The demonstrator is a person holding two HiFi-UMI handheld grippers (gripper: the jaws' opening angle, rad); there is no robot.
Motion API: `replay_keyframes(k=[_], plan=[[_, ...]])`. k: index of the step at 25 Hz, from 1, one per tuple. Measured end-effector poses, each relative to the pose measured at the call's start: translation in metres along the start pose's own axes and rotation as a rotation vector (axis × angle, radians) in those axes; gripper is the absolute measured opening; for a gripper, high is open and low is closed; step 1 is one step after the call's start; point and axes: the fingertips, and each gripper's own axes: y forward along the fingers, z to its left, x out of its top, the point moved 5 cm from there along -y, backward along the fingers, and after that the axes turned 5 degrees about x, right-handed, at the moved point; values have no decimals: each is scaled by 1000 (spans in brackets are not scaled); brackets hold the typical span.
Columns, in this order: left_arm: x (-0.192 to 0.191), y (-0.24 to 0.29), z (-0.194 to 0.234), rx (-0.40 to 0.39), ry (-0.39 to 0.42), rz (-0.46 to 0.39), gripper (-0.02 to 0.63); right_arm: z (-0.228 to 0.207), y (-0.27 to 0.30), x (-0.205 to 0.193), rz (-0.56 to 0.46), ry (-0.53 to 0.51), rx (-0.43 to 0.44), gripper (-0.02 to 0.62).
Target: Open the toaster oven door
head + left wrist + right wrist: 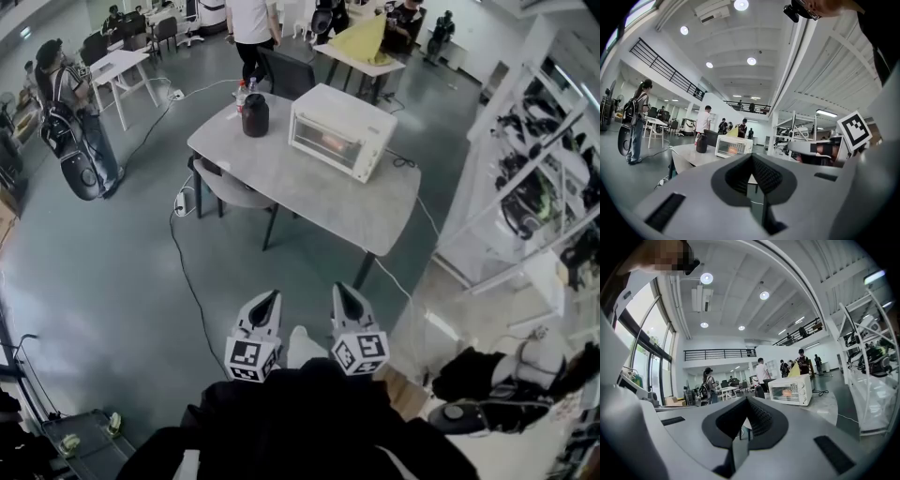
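A white toaster oven stands on the far side of a grey table. Its glass door is closed and something orange shows behind the glass. The oven appears small and distant in the left gripper view and in the right gripper view. My left gripper and right gripper are held side by side close to the person's body, well short of the table. Both are shut with nothing between their jaws, seen again in the left gripper and right gripper views.
A dark jar and a bottle stand at the table's far left corner. A chair is tucked in on the left. A cable runs across the floor. White shelving lines the right. People stand behind the table.
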Motion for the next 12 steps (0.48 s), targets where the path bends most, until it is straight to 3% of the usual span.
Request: replay_keyframes(k=[7,12], plan=[[30,43,42,-11,2,5,3,-6,58,17,5,11,-12,3],[29,129,101,-31,66,-5,3,-40,155,3,-16,12,-23,3]])
